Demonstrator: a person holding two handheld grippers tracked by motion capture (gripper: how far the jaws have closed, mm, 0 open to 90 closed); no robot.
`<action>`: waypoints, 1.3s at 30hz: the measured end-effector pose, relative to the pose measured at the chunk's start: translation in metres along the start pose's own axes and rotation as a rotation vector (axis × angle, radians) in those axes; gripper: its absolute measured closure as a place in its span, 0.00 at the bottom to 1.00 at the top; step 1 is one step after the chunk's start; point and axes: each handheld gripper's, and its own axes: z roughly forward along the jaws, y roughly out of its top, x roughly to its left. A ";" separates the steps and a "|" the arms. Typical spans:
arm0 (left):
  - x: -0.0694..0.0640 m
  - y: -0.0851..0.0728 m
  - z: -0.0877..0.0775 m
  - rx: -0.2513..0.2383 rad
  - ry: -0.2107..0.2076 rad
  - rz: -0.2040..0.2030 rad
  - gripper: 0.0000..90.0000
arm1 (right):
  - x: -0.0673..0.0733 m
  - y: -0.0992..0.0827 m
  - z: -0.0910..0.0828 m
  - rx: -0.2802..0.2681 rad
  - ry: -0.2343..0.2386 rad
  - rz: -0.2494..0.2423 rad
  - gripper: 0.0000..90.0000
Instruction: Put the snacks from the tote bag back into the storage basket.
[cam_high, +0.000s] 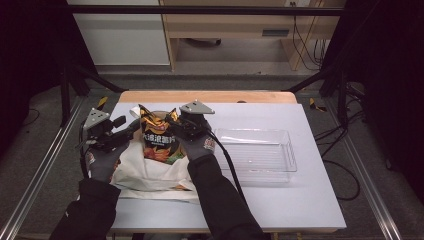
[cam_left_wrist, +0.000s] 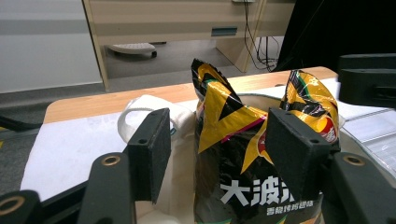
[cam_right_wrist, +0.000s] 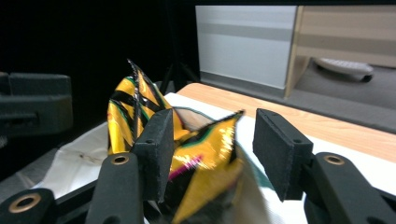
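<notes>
A black and yellow chip bag (cam_high: 157, 137) stands upright inside a white cloth bag (cam_high: 145, 172) on the white table. My left gripper (cam_high: 131, 126) is at the bag's left side. In the left gripper view its jaws (cam_left_wrist: 217, 140) stand open around the chip bag (cam_left_wrist: 233, 121), with the left pad clear of it and the cloth bag's handle (cam_left_wrist: 140, 105) behind. My right gripper (cam_high: 172, 120) is at the chip bag's upper right corner. In the right gripper view it (cam_right_wrist: 212, 140) is open with the bag's crinkled top (cam_right_wrist: 201, 158) between the pads and a gap at the right pad.
A clear plastic bin (cam_high: 290, 150) lies empty on the table to the right of the bags. The white table top (cam_high: 280, 200) has bare room at the front right. A wooden strip (cam_high: 210, 96) edges the far side, with cabinets behind.
</notes>
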 end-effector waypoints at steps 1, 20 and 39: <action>0.000 0.000 0.000 0.002 0.000 0.001 0.45 | 0.003 0.001 0.006 0.000 0.004 0.002 0.52; 0.000 0.001 -0.004 -0.014 -0.001 -0.010 0.45 | 0.005 -0.009 0.008 0.062 -0.016 -0.037 0.78; -0.007 0.003 -0.003 -0.006 -0.023 0.021 0.50 | 0.021 -0.024 -0.023 -0.010 0.041 -0.091 0.99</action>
